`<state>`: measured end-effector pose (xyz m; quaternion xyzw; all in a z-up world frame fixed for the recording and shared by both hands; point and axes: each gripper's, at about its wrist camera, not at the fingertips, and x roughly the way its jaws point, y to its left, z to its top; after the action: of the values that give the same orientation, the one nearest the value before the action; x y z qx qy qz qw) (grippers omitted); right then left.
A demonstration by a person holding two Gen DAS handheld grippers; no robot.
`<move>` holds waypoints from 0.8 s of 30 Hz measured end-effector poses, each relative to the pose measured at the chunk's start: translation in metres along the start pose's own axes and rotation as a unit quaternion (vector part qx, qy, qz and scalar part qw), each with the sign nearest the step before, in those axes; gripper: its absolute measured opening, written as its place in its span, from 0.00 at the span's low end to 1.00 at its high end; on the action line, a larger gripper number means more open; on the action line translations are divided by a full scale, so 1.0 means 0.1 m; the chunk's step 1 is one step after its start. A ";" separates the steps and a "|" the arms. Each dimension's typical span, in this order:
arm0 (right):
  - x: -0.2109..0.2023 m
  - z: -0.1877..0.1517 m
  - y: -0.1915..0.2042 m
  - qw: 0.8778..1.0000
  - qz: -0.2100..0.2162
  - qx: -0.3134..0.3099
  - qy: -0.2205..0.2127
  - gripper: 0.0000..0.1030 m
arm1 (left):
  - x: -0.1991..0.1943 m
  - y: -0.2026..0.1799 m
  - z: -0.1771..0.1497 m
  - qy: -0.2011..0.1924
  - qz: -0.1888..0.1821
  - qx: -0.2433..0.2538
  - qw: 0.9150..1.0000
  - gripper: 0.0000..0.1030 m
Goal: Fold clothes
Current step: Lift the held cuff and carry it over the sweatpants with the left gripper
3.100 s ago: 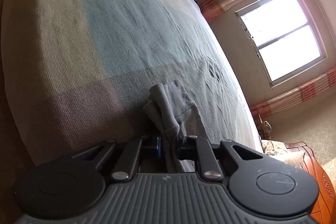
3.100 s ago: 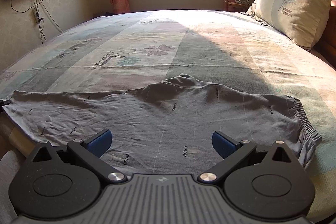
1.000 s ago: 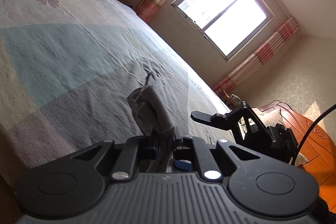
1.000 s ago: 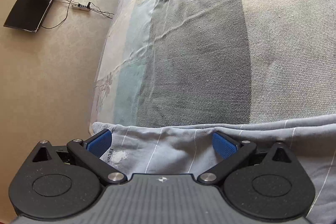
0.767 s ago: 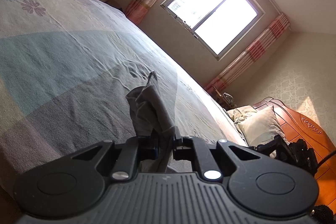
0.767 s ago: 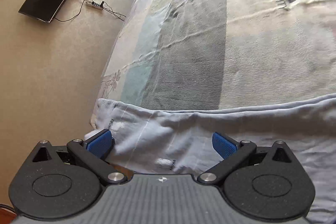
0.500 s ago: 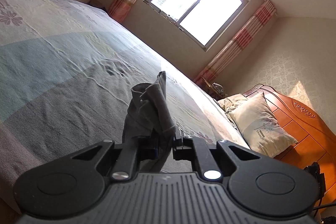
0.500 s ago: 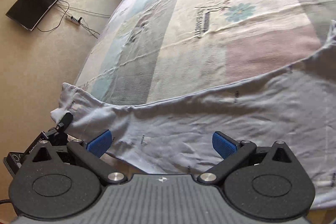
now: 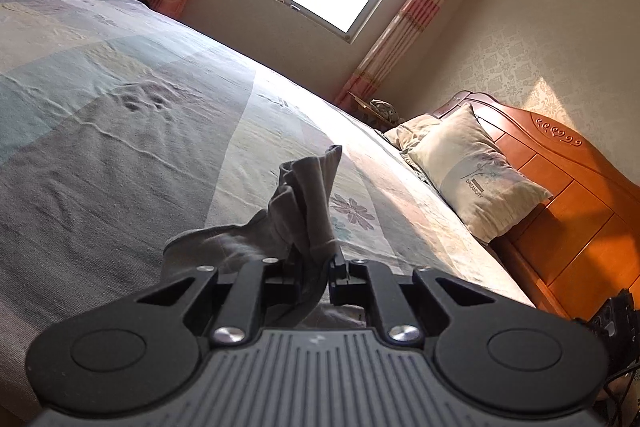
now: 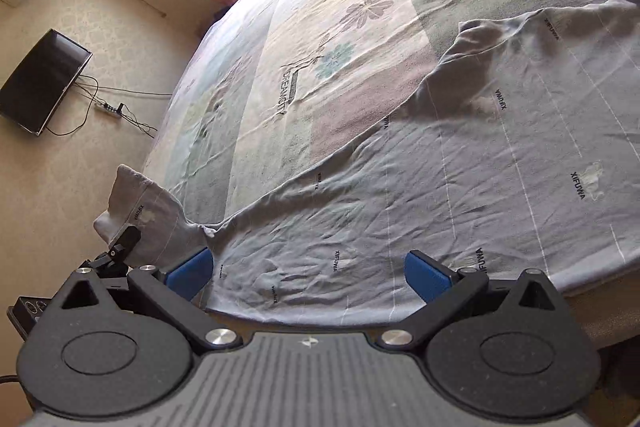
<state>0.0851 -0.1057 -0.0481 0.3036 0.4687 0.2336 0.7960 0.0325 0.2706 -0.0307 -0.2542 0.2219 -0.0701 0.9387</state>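
Note:
Grey trousers (image 10: 440, 187) with small printed logos lie spread across the near side of the bed. In the left wrist view my left gripper (image 9: 316, 267) is shut on a bunched leg end (image 9: 308, 203), which stands up above the fingers, lifted off the bedspread. The right wrist view shows that same gripper (image 10: 120, 247) at lower left, holding the pale cuff (image 10: 140, 203). My right gripper (image 10: 308, 273) hovers over the trousers near the bed's front edge. It is open, and its blue pads (image 10: 424, 273) touch no cloth.
A patchwork bedspread (image 9: 100, 147) with flower prints covers the bed. A pillow (image 9: 476, 179) leans on the wooden headboard (image 9: 580, 195) at the right. A window with striped curtains is behind. A wall television (image 10: 40, 83) and a power strip (image 10: 108, 107) are beyond the bed's far side.
My left gripper has risen and rolled with the leg end still clamped, swinging toward the pillow end. My right gripper, still open, has swept sideways along the trousers so more cloth shows.

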 end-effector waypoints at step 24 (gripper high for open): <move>0.82 0.35 0.30 0.975 0.197 0.059 0.085 1.00 | -0.27 0.05 0.08 -0.044 0.009 -0.005 0.999 0.09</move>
<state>0.1503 -0.0397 -0.0632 0.4157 0.4787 0.3825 0.6721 0.0122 0.2849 -0.0166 -0.2594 0.1832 -0.0490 0.9470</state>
